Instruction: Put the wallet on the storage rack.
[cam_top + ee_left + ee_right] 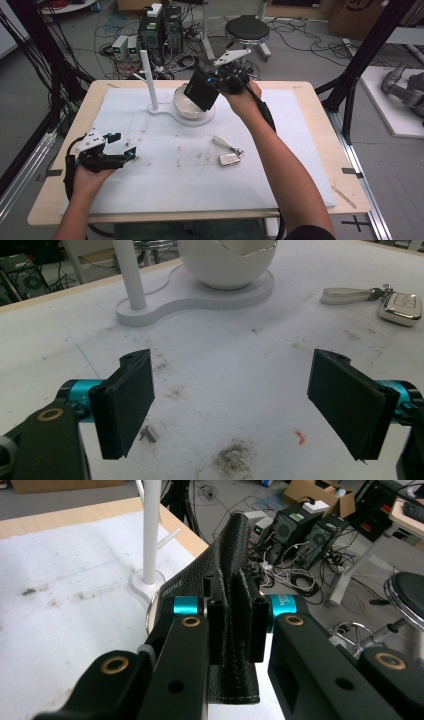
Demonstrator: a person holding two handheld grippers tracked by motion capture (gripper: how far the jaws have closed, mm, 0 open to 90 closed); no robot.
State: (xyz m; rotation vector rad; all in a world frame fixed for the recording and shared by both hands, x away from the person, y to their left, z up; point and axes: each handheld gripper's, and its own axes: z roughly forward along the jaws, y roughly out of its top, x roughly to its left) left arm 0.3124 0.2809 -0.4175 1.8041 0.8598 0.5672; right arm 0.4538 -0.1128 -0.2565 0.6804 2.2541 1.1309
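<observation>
**Wallet Carried Over the Bowl Stand**

Table [300, 100] surface carries a white mat, with the bowl stand [165, 111] near its far edge as the reference landmark. Rising from the stand are a white post [148, 80] and a cracked-egg bowl [186, 102].

Right gripper [216, 82] hangs just above the bowl, clenched on a black leather wallet [201, 91]. The grip sits on the wallet's edge, leaving the body hanging free toward the bowl opening, which likely suits lowering it in.

Left gripper [122, 145] rests well in front of the stand, jaws released and holding nothing, apparently kept clear.

Key fob [230, 158] with strap lies between stand and near edge, untouched.
</observation>
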